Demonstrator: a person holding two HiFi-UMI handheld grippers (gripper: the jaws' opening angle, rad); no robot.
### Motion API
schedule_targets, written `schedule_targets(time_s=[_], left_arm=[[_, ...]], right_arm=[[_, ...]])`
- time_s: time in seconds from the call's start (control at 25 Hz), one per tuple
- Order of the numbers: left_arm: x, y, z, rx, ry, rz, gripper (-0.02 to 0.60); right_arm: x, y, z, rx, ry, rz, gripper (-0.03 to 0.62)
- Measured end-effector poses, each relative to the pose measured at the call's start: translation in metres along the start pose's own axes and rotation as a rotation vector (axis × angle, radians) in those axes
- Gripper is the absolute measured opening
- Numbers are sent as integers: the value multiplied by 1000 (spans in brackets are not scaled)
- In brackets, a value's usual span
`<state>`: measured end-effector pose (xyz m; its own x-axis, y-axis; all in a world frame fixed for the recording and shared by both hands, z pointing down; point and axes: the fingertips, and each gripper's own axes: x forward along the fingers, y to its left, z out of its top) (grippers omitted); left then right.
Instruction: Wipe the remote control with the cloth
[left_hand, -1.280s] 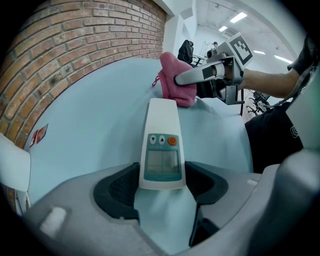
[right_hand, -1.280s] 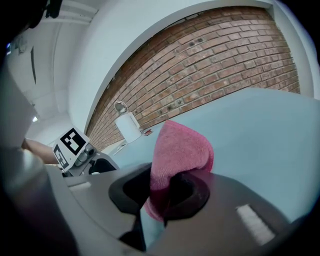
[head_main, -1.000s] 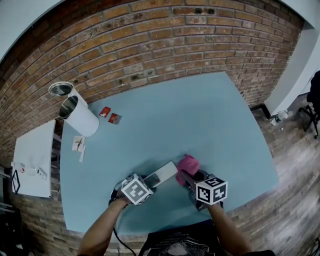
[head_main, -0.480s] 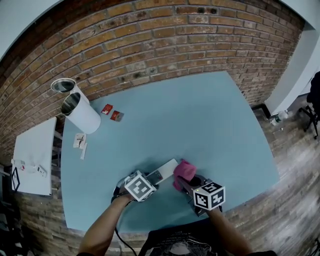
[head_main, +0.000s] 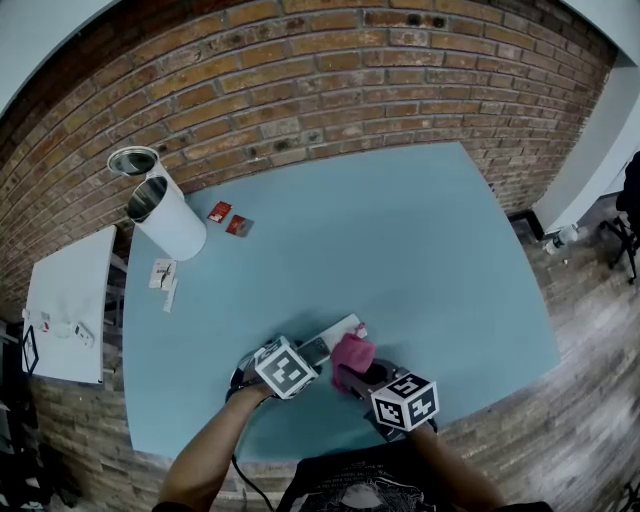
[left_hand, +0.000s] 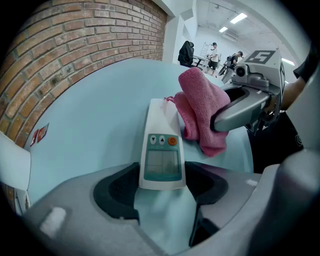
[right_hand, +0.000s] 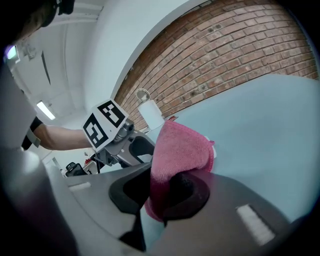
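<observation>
1. In the head view, the remote control (head_main: 332, 340) lies flat near the worktop's (head_main: 400, 250) near edge, about midway along it. The left claw (head_main: 302, 358) is at its near end and the pink cloth (head_main: 350, 353) touches its right side.
2. Only the left gripper view shows the remote's face: a small screen, two arrow buttons and an orange button. It also shows the left claw clenched on the screen end, one jaw on each side.
3. The same view shows the bunched cloth overlapping the remote's right long edge, at the far half.
4. The right gripper view shows the right claw (right_hand: 165, 192) clamped on a fold of the cloth, which blocks the remote there.
5. The worktop is pale blue. Near its far left corner stand a white cylindrical container (head_main: 170, 225) and two red packets (head_main: 228, 218). A brick wall (head_main: 300, 90) runs along the far edge, with wood floor (head_main: 590, 330) to the right.
</observation>
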<state>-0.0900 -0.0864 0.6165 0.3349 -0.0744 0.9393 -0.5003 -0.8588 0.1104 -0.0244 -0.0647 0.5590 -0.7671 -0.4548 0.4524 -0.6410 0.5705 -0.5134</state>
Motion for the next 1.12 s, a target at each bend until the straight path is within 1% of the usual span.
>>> schedule_targets(time_s=[0.36, 0.52, 0.6, 0.68, 0.92, 1.12], left_arm=[[1, 0, 0, 1, -3, 0, 288], [0, -2, 0, 1, -1, 0, 288], [0, -3, 1, 2, -1, 1, 288], [0, -3, 2, 1, 0, 2, 288], [1, -3, 3, 2, 14, 1, 288], [-1, -4, 1, 1, 22, 4, 290]], right_arm=[[13, 24, -9, -26, 47, 70, 64], [14, 29, -10, -38, 62, 86, 64], [12, 27, 1, -45, 57, 90, 64], [10, 25, 20, -67, 50, 92, 64], [27, 24, 79, -226, 40, 116, 64], [58, 22, 101, -330, 85, 153, 64]])
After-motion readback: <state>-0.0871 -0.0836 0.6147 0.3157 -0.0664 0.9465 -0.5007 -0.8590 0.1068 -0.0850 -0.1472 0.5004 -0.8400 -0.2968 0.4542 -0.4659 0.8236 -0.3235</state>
